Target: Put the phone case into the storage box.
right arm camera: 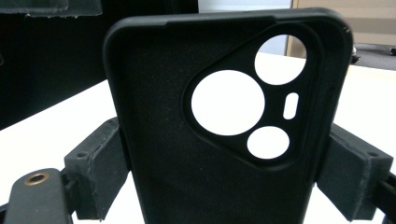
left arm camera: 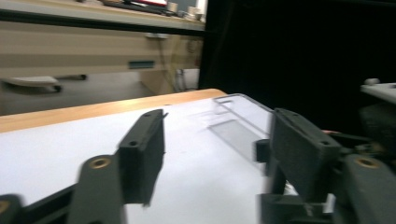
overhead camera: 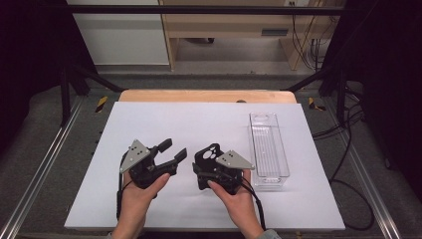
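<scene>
Two hands come in from six o'clock on the high view, each wrapped around a black gripper over the white table [overhead camera: 149,119]. Right gripper [overhead camera: 206,158] sits just right of centre, and it is clamped on a black phone case [overhead camera: 208,155]: the right gripper view shows that phone case [right arm camera: 224,140] standing upright between the two pads [right arm camera: 100,172], one pressing each long edge, camera cut-outs up at one o'clock. Left gripper [overhead camera: 172,150] is at about nine o'clock from the case, just beside it but apart, jaws spread and pointing towards two o'clock with nothing between them. From the left gripper view the left gripper [left arm camera: 217,154] shows a wide gap, bare white table behind it, and some blur. Over at three o'clock of the case, a clear plastic tray [overhead camera: 269,149] lies lengthwise along the table's right side, near the right hand [overhead camera: 239,201]. Left hand [overhead camera: 139,199] grips its tool from below.
</scene>
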`<move>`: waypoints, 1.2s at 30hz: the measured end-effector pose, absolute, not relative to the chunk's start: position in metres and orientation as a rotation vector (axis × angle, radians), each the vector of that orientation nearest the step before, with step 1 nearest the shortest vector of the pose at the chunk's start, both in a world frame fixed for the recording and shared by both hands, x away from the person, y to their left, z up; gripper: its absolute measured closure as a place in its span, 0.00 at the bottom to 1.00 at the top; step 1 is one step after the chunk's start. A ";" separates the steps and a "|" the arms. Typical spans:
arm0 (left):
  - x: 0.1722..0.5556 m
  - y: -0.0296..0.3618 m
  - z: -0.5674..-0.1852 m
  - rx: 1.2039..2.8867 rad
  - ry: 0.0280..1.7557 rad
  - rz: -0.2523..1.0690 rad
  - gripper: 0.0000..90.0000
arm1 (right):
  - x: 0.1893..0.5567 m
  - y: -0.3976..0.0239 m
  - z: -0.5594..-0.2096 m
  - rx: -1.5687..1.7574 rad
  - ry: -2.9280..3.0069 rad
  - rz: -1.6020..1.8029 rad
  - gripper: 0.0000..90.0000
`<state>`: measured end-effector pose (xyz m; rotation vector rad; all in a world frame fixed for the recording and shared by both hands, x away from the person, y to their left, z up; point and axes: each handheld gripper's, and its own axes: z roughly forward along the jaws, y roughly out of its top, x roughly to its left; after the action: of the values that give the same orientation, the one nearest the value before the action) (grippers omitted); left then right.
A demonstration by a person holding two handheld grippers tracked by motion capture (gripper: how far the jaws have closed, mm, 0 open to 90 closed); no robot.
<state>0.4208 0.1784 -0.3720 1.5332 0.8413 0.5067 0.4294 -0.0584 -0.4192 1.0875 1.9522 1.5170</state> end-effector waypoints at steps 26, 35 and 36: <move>0.424 0.253 -0.429 1.599 1.030 0.711 0.08 | 0.428 -0.065 -0.415 1.077 1.910 1.488 0.15; 0.421 0.288 -0.437 1.571 1.064 0.771 0.06 | 0.430 -0.069 -0.414 1.088 1.881 1.466 0.15; 0.421 0.291 -0.439 1.562 1.069 0.770 0.06 | 0.429 -0.069 -0.414 1.087 1.881 1.463 0.15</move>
<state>0.4215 0.2911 -0.4386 1.5621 1.0692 0.7700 0.4294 -0.0689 -0.4141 1.0872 1.8810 1.4633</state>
